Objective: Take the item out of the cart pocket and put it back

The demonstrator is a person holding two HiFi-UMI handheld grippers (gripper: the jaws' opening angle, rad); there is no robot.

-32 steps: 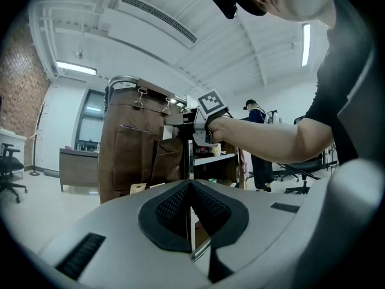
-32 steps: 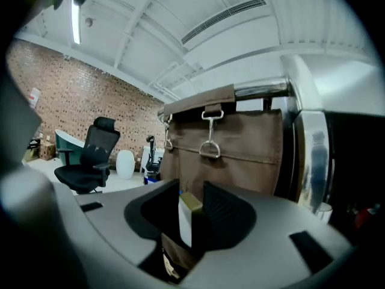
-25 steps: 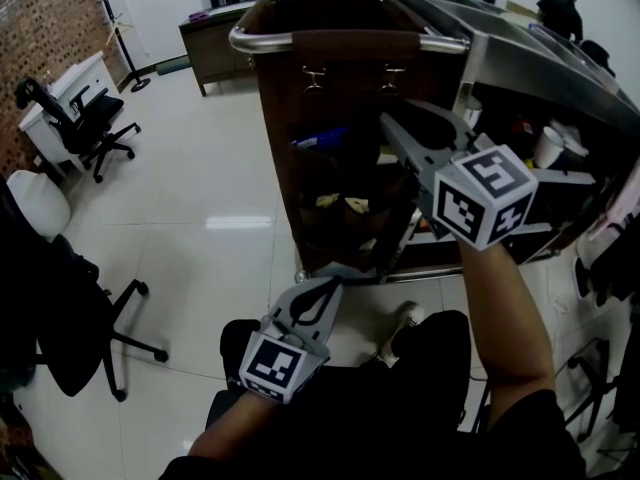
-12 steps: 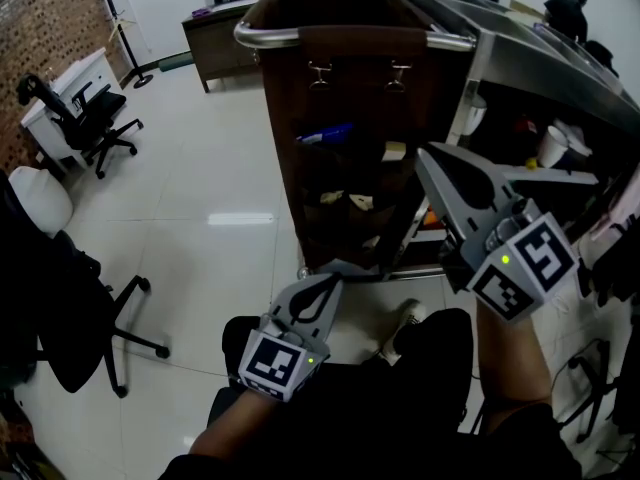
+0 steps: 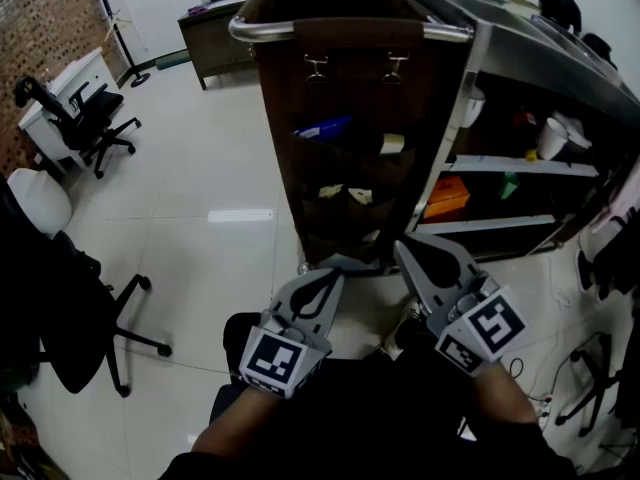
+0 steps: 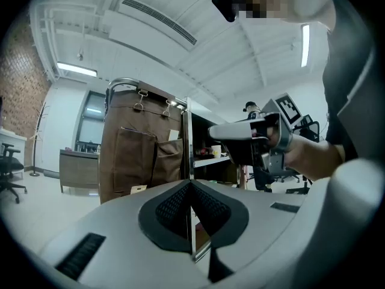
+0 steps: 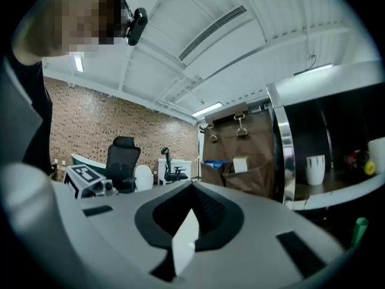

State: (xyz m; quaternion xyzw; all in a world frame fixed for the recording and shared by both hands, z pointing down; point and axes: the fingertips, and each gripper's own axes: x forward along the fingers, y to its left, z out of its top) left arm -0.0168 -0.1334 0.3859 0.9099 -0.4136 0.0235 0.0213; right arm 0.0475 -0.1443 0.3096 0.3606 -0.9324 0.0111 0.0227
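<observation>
Checking the card's seat

Pale, stiff-looking card [image 5: 392,144] stands upright in the upper pocket [image 5: 385,170] of the cart [image 5: 445,35], its top edge poking out of soft brown fabric. Judged replaced; nudge it only if it leans. By the cart's foot, right gripper [image 5: 402,245] and left gripper [image 5: 329,278] are both closed and empty.

Left claw [image 5: 331,280]: grey moulded shell, black ribbed pads [image 6: 171,206].
Right claw [image 5: 402,247]: matching grey shell, black pads [image 7: 210,212].
Left cube [image 5: 272,361]: white faces, black square markers.
Right cube [image 5: 482,330]: same markings.
Trousers [image 5: 350,403]: black.
</observation>
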